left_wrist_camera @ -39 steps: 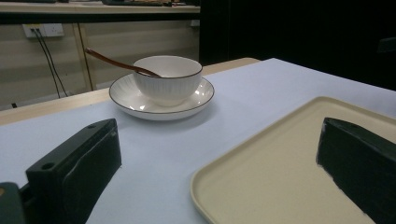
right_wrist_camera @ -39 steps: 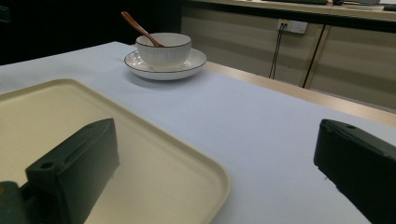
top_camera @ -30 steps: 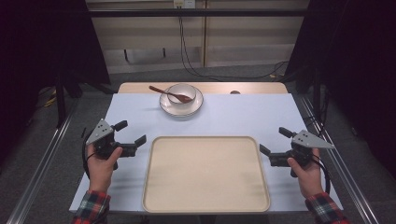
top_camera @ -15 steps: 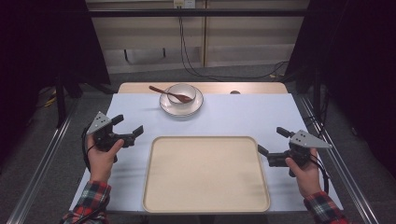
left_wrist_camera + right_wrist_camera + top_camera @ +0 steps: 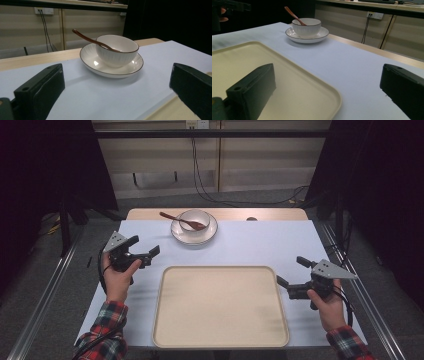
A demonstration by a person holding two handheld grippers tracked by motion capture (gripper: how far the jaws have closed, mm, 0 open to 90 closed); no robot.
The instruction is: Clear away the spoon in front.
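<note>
A white bowl (image 5: 195, 220) (image 5: 117, 50) (image 5: 306, 26) stands on a white saucer (image 5: 210, 232) (image 5: 100, 66) (image 5: 322, 33) at the back middle of the table. A brown wooden spoon (image 5: 175, 218) (image 5: 85, 36) (image 5: 291, 12) rests in the bowl, handle up and to the left. A cream tray (image 5: 220, 305) (image 5: 294, 82) lies bare at the front middle. My left gripper (image 5: 145, 249) (image 5: 117, 87) is open, left of the tray and short of the saucer. My right gripper (image 5: 293, 272) (image 5: 327, 87) is open at the tray's right edge, holding nothing.
A pale blue cloth (image 5: 270, 245) covers the table, with a strip of bare wood (image 5: 280, 214) at the back edge. Metal rails (image 5: 45, 300) run along both sides. Cables (image 5: 210, 195) hang down the wall behind.
My left gripper has moved forward and a little up toward the bowl and saucer. My right gripper has barely shifted.
</note>
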